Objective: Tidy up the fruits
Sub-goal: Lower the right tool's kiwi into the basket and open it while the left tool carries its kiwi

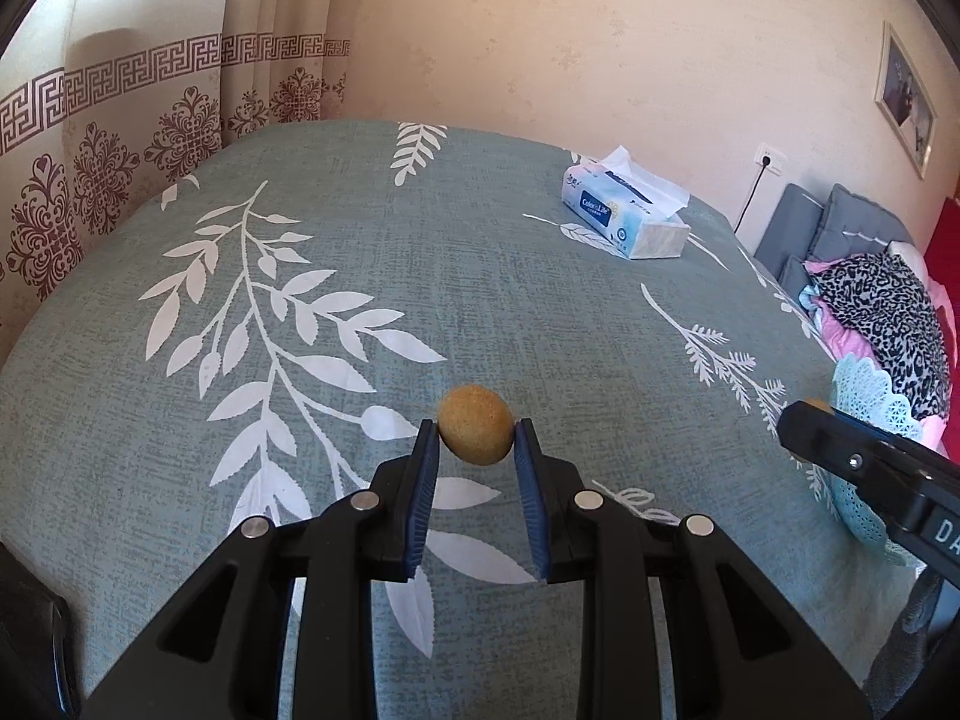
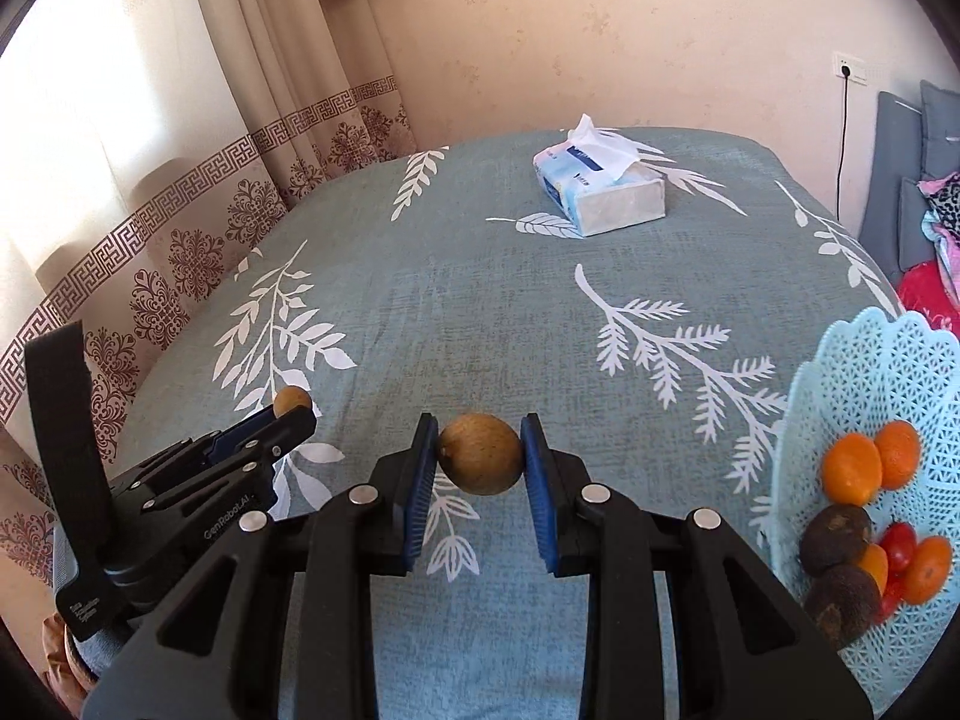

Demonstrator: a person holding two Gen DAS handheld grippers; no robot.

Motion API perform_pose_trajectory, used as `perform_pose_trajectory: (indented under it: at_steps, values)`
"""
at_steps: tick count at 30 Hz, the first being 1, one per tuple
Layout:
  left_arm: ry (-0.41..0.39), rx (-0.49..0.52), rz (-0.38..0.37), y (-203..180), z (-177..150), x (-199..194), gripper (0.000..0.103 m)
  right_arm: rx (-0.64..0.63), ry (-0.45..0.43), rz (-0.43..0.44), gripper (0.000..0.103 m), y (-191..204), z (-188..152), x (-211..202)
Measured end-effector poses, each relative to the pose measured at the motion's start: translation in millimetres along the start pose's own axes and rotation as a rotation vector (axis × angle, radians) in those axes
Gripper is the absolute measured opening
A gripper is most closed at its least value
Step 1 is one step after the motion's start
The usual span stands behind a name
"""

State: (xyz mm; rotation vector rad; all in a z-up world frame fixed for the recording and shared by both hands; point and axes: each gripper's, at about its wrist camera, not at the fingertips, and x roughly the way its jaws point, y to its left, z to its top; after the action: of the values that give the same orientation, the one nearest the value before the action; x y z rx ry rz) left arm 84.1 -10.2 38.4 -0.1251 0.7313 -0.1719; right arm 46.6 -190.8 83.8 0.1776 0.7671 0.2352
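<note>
My left gripper is shut on a small round tan fruit, held above the table. It also shows in the right wrist view at the left. My right gripper is shut on a round brown fruit above the table. A light blue lattice basket stands at the right and holds oranges, dark brown fruits and small red fruits. The basket and my right gripper show at the right edge of the left wrist view.
The table has a grey-green cloth with white leaves. A tissue pack lies at the far side, also in the left wrist view. Curtains hang at the left. A wall stands behind, and clothes lie at the right.
</note>
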Motion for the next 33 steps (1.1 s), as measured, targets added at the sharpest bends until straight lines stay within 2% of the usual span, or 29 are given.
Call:
perform_pose_trajectory:
  at_steps: [6,14,20,31,33]
  values:
    - [0.004,0.015,-0.006,-5.0,-6.5,-0.8,0.026,0.063,-0.052,-0.047,0.029,-33.0,-13.2,-40.3]
    - [0.016,0.025,-0.002,-8.3,-14.5,-0.2,0.026,0.181,-0.116,-0.163,0.029,-94.5,-39.5,-96.6]
    - [0.032,0.025,0.006,-8.4,-18.1,3.5,0.026,0.272,-0.128,-0.23,0.029,-137.0,-59.0,-121.4]
    - [0.053,0.069,0.012,-21.9,-23.6,-0.7,0.026,0.349,-0.113,-0.206,0.029,-159.1,-74.2,-124.5]
    - [0.049,0.082,0.003,-28.2,-24.2,-5.0,0.026,0.358,-0.116,-0.193,0.033,-162.7,-76.9,-126.4]
